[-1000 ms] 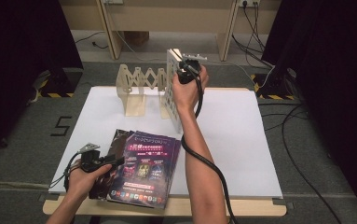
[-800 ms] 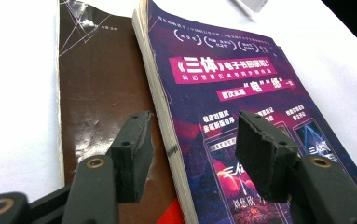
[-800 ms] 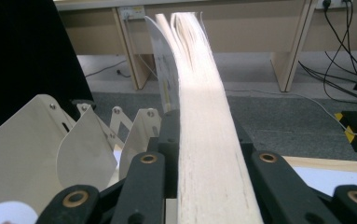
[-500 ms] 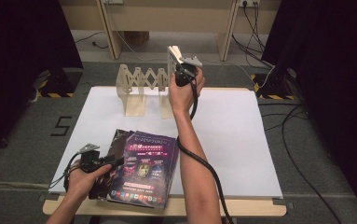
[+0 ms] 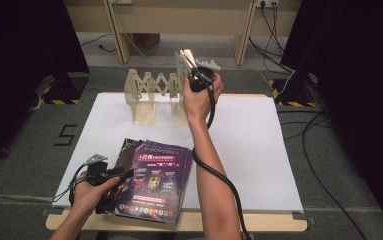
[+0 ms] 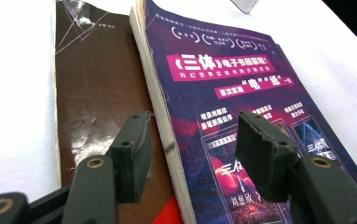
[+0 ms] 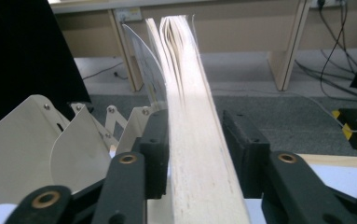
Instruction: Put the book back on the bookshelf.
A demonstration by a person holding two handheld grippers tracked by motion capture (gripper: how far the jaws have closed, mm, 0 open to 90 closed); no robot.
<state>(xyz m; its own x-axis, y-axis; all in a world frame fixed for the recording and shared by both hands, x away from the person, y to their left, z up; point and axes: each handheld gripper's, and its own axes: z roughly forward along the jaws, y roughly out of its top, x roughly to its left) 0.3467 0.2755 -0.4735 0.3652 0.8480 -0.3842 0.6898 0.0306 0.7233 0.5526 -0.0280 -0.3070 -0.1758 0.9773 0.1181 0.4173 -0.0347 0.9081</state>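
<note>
A pale-paged book (image 5: 184,61) stands upright at the right end of the wooden folding rack (image 5: 144,92) at the table's back. My right gripper (image 5: 195,76) is around it. Its jaws have just been opening. The page block (image 7: 190,116) lies between the pads, with a gap at the right pad (image 7: 241,144). At the front left, my left gripper (image 5: 124,174) is open and hovers low over a purple book (image 6: 223,79). Its jaws straddle that book's page edge without pressing. A brown book (image 6: 97,84) lies under and left of the purple one.
The white tabletop (image 5: 259,150) stretches bare to the right of my right arm. The rack's curved wooden dividers (image 7: 27,140) stand left of the held book. Cables and dark curtains lie beyond the table.
</note>
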